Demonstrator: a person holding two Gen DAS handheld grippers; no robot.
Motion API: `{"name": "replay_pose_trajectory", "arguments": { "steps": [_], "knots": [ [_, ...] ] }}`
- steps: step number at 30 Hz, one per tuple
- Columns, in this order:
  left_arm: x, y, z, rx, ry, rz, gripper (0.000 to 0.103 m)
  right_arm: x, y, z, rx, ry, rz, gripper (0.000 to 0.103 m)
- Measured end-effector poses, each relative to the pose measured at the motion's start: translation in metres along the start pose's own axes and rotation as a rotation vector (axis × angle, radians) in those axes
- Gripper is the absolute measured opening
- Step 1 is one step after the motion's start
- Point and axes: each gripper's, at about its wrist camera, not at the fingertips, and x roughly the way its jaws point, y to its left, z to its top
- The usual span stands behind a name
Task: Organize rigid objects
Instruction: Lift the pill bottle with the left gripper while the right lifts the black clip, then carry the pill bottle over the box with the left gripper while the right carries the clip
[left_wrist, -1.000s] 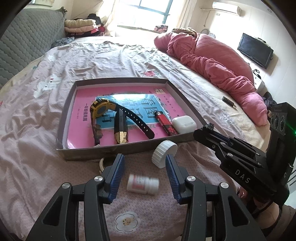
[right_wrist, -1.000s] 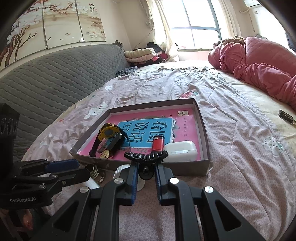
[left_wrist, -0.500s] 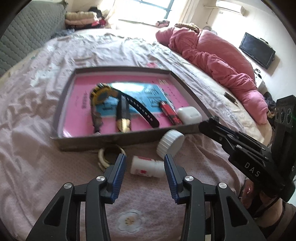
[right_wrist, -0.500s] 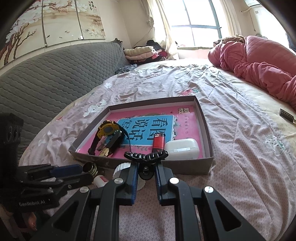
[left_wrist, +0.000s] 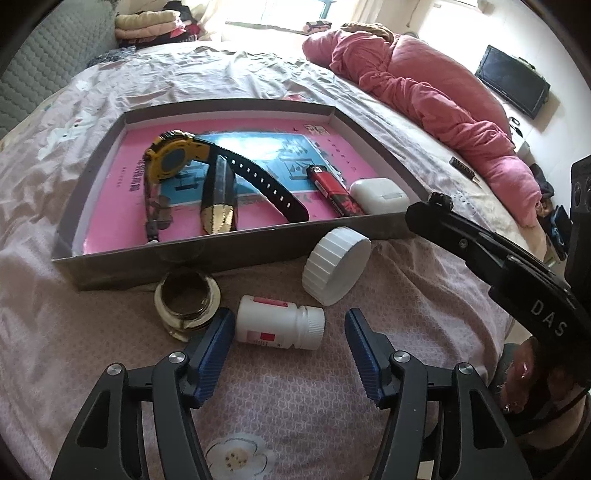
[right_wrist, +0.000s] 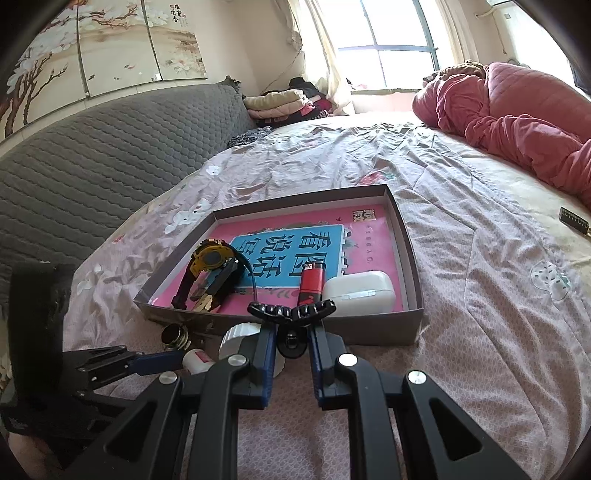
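Left tool (left_wrist: 290, 341) spread wide, low over the bedspread (left_wrist: 295, 398), blue pads flanking a white pill bottle (left_wrist: 280, 327) lying on its side, left pad just beside its base. Beside it, a small glass jar (left_wrist: 187, 300) and a white ribbed cap (left_wrist: 336, 271), both before the shallow box (left_wrist: 229, 254). Right tool (right_wrist: 291, 352) clamped on a black hair clip (right_wrist: 291, 312), near the box's front wall.

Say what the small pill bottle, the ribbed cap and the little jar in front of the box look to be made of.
Pill bottle: opaque white plastic with a dull sheen, moulded screw cap, paper label.
Ribbed cap: matte white plastic, by its even moulded ridges.
Jar: probably clear glass, since the thick rim is see-through and glints, with something dark inside.
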Motion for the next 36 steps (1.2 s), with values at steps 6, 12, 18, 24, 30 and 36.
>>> {"name": "replay_pose_trajectory", "arguments": {
  "steps": [6, 12, 18, 24, 30, 36],
  "knots": [
    [0.012, 0.002, 0.003, 0.003, 0.009, -0.017, 0.063, 0.004, 0.000, 0.001, 0.002, 0.005, -0.002, 0.017],
    [0.017, 0.001, 0.002, 0.034, 0.011, -0.019, 0.050, 0.008, 0.002, 0.002, -0.006, 0.004, -0.002, 0.017],
    [0.012, 0.005, 0.001, 0.040, 0.001, -0.034, 0.050, 0.010, 0.004, 0.003, -0.013, 0.006, -0.006, 0.017],
    [-0.016, 0.005, 0.010, 0.031, -0.068, -0.051, 0.050, 0.006, 0.008, 0.009, -0.019, -0.010, -0.008, 0.017],
    [-0.048, 0.016, 0.028, -0.002, -0.151, -0.021, 0.050, 0.007, 0.016, 0.020, -0.037, -0.032, -0.011, 0.017],
    [-0.059, 0.044, 0.041, -0.047, -0.184, 0.035, 0.050, 0.014, 0.020, 0.028, -0.048, -0.039, -0.016, 0.017]
  ]
}}
